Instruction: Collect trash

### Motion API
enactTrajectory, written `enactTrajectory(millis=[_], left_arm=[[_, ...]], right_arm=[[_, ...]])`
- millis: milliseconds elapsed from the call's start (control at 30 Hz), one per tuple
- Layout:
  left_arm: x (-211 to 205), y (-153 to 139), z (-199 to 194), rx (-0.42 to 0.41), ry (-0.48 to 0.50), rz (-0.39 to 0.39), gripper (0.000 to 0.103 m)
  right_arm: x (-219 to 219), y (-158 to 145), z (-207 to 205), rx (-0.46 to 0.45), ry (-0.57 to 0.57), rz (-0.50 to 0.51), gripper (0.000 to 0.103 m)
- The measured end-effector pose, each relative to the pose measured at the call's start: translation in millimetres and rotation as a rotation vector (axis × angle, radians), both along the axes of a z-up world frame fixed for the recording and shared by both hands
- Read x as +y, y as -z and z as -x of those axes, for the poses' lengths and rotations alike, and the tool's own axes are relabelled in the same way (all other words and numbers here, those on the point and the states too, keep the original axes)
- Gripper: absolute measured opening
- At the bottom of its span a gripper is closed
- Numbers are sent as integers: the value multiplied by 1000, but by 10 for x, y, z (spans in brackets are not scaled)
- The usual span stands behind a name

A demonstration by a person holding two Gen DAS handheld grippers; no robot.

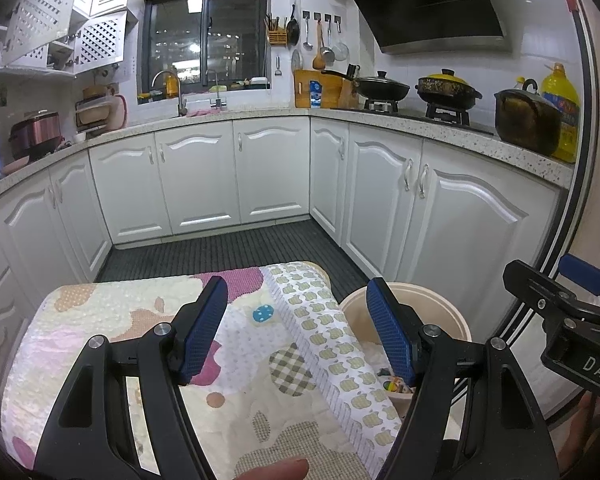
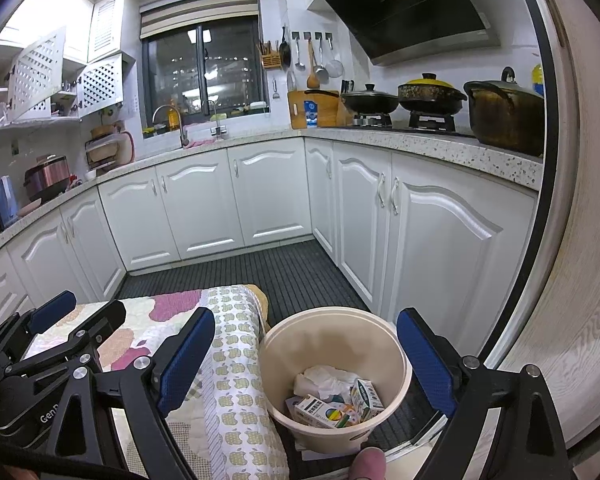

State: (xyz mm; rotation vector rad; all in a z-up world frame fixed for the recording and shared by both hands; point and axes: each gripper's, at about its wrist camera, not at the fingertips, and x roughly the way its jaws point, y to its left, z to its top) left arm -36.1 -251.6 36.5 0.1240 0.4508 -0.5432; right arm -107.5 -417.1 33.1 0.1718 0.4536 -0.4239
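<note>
Left claw point(image 1: 298, 330): spread wide, nothing between its blue pads, hanging over the quilted cover point(image 1: 148, 344).
Right claw point(image 2: 306, 364): also wide and empty, poised above the bin point(image 2: 396, 360).
Writing on the rigs: "DAS" shows on the right tool's body from the left wrist view; "Gen" shows on the left tool's body from the right wrist view. The rest of each word is cut off.
Bin: one cream round plastic bucket on the dark ribbed floor mat point(image 2: 296, 268), just beside the cover's edge.
Trash in the bin: two small printed cartons point(image 2: 320, 412) with coloured pictures, their print too small to read, and one crumpled white tissue point(image 2: 324, 378) behind them.
Cover: one, patterned with pink and tan patches and a strip of small apples; one blue dotted spot point(image 1: 263, 314) on it.
Stove pans: one black wok with lid point(image 2: 370, 100), one yellow-lidded pan point(image 2: 430, 94), each on its own burner.
Worktop point(image 2: 440, 146): one large brown stockpot point(image 2: 504, 118) stands on it beside the stove.
Oil: one yellow bottle point(image 1: 562, 108) behind the stockpot, label unreadable.
Hooks on the wall: four, with utensils hanging.
Chopping boards: leaning in the corner, with a small blue-and-white carton point(image 2: 312, 114) in front; its print is unreadable.
Slipper: one pink toe point(image 2: 366, 460) at the bottom edge, near the bin.
</note>
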Motion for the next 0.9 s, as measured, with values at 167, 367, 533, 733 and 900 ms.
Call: enactTrajectory(millis=[167,367,533,733,900], left_arm=[[-1,-6,-29,2,-3,5,71],[-15,-8,-40,2,-5,3,71],[-7,-4,-47,4,-3,1,71],[-4,-4,-58,1,-3,2,71],[-6,-10,-65,-2,-3,4,71]], right_arm=[[-6,-1,-8,1,0,-2,91],[-22,-3,-27,1,1,-2,91],[-20,-9,-39,3,0,-2,91],[-35,-10,-73,2,1,-7,91],[-27,-11,-78,-1,0,-2,91]])
